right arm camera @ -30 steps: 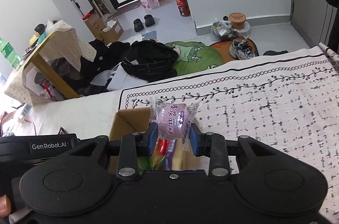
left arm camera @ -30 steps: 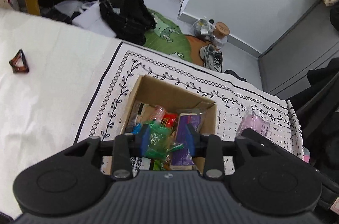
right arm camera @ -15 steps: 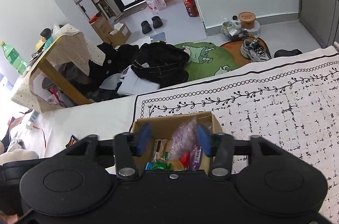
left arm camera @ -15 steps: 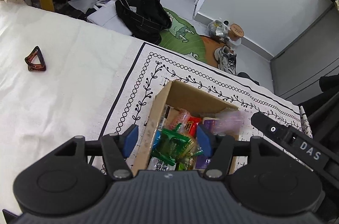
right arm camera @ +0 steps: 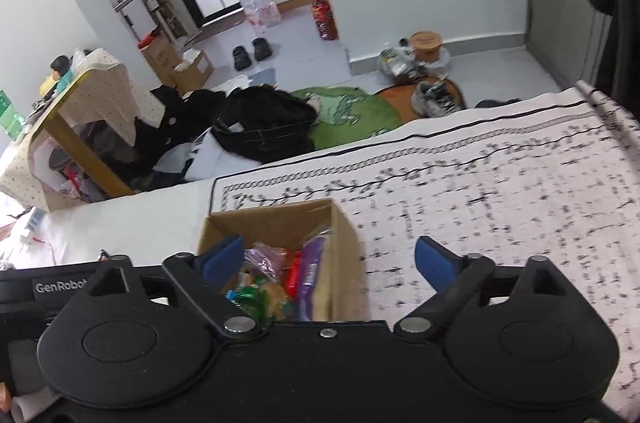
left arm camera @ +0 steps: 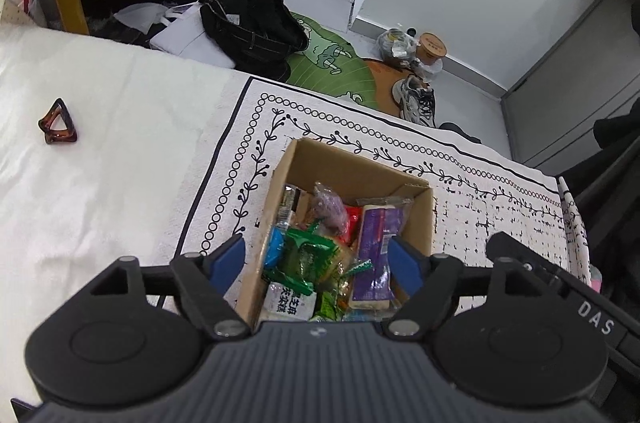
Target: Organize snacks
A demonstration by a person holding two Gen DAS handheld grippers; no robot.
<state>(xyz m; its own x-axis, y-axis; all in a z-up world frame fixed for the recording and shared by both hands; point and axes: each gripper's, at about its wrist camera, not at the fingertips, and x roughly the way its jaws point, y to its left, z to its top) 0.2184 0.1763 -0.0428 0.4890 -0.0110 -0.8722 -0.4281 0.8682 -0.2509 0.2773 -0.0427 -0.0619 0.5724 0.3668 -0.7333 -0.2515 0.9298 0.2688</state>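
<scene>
Both jaws spread empty: left gripper (left arm camera: 316, 261) and right gripper (right arm camera: 330, 261) above the snack-filled cardboard box (left arm camera: 340, 163).

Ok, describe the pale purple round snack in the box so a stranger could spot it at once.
Start at the black-and-white patterned cloth on the bed and find the open cardboard box standing on it. Inside, near the far wall, lies the pale purple round snack in a clear twisted wrapper. Its neighbours are flat packets: a red one, a green foil one and a long purple bar.
</scene>
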